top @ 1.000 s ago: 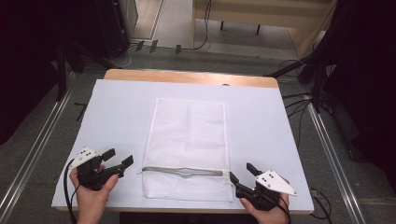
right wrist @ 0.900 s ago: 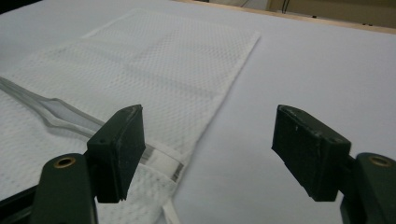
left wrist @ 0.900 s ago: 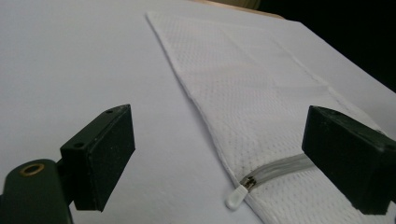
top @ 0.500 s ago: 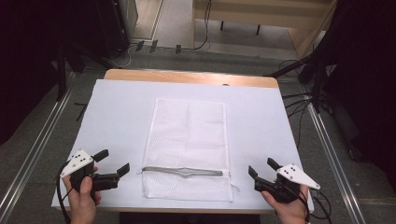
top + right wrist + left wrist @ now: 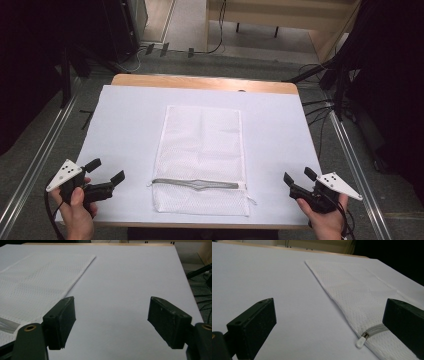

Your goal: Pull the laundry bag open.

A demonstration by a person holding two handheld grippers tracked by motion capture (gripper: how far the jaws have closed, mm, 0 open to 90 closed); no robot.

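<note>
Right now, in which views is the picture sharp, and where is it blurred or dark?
High view: table evenly lit, surroundings dark, mesh bag soft. Left gripper view: zipper pull fairly sharp, near jaws blurred. Right gripper view: jaws soft, far table edge dim.

white sheet (image 5: 125, 125) covers wooden table (image 5: 200, 82) | cables (image 5: 320, 107) on floor

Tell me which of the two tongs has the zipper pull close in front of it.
The left tongs: the white zipper pull lies just ahead of them at the mesh bag's edge. The right tongs face bare table.
</note>
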